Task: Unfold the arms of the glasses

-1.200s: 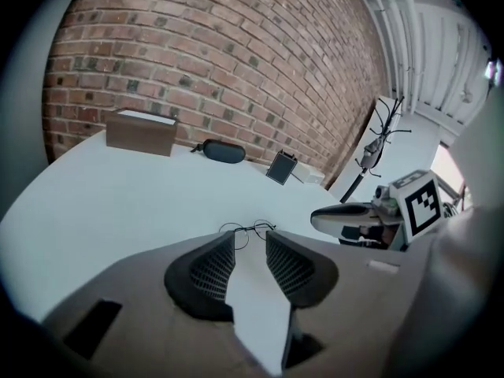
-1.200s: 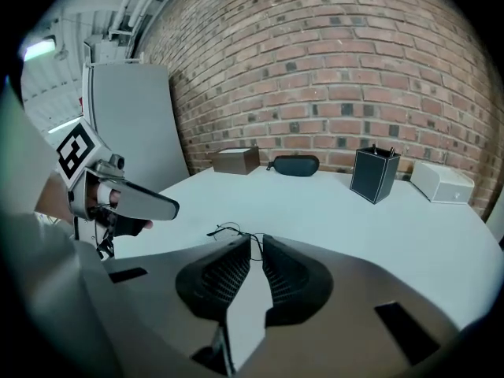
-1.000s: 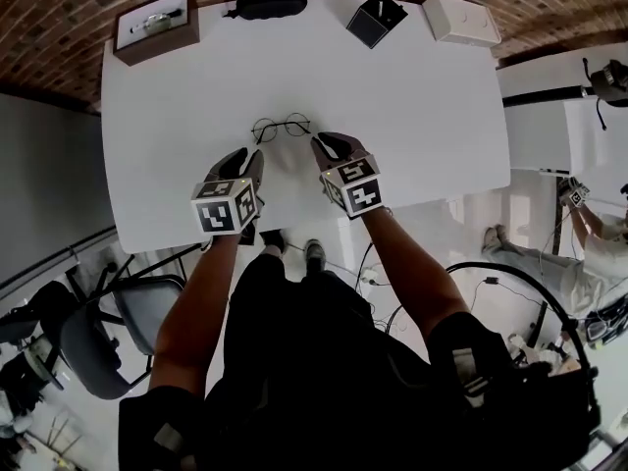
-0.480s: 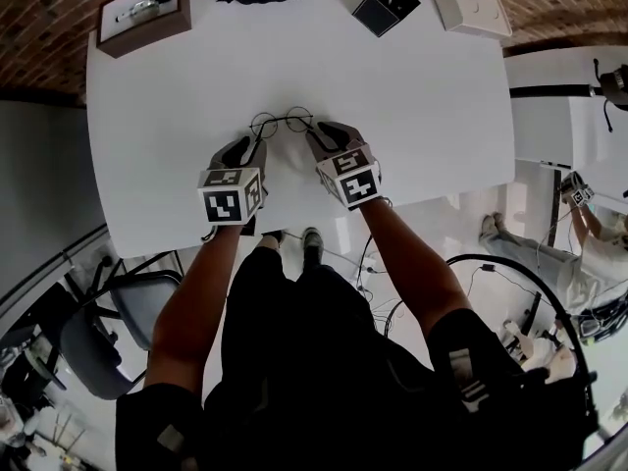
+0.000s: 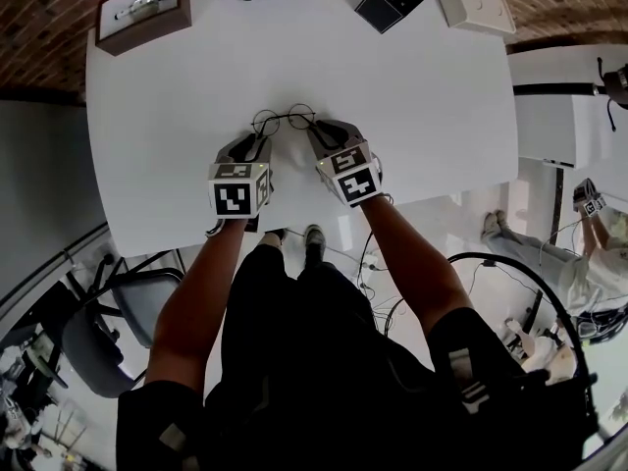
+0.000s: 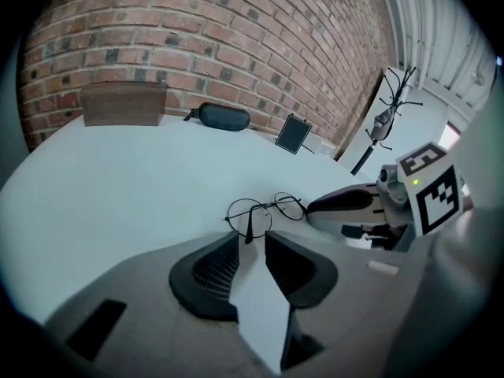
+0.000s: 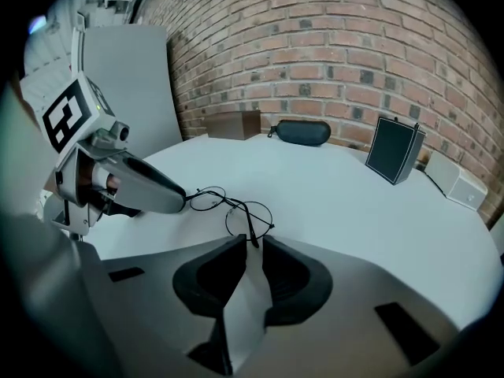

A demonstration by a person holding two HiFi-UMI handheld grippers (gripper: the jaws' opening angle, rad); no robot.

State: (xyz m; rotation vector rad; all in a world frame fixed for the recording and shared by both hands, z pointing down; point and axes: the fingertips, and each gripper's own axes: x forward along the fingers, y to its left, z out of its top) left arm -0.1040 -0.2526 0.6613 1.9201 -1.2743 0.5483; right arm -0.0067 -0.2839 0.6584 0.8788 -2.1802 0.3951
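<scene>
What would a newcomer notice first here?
Thin round wire glasses lie on the white table, near its front edge. The left claw and the right claw flank them, each with a temple tip at the mouth of its slightly parted jaws.

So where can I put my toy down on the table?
The table is bare on the left, between the brown box and the left gripper, and on the right, between the white box and the right gripper. The middle beyond the glasses is free too. Crowded: the far edge, and around the glasses, where both grippers sit.
</scene>
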